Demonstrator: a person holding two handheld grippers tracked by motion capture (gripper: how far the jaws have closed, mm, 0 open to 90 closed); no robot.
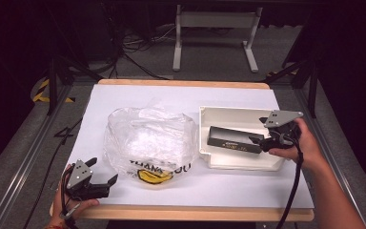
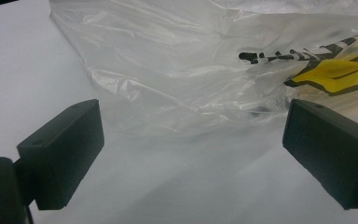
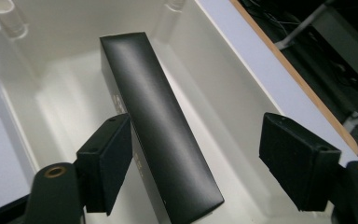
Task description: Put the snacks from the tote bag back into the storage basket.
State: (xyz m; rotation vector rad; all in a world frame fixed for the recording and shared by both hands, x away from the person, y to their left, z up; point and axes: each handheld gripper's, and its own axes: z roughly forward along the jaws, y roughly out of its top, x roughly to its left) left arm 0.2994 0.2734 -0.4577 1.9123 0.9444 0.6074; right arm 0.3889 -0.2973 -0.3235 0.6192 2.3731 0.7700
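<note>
Over on the right side of the table (image 1: 124, 100) sits a white plastic tray (image 1: 228, 114), and lying flat in it is a long black box (image 1: 232, 140). It's got small gold lettering along its side, but that's way too tiny and blurry for me to read. The right gripper (image 1: 256, 141) hangs at the near end of that box with its jaws partly open. From the right gripper view the box (image 3: 158, 135) runs between the two pads: the left pad (image 3: 109, 163) looks right up against the box's side, can't tell if it actually touches, and the other pad stands well clear, so nothing is clamped.

Middle of the table there's a crumpled clear plastic bag (image 1: 147, 138) with black block letters and a yellow smiley-type logo near its front edge. The print reads upside down from my spot, looks like "THANK YOU".

Down at the front left corner the left gripper (image 1: 104, 174) sits low, jaws wide apart and holding nothing, pointed at the bag (image 2: 205, 70), just short of it.
</note>
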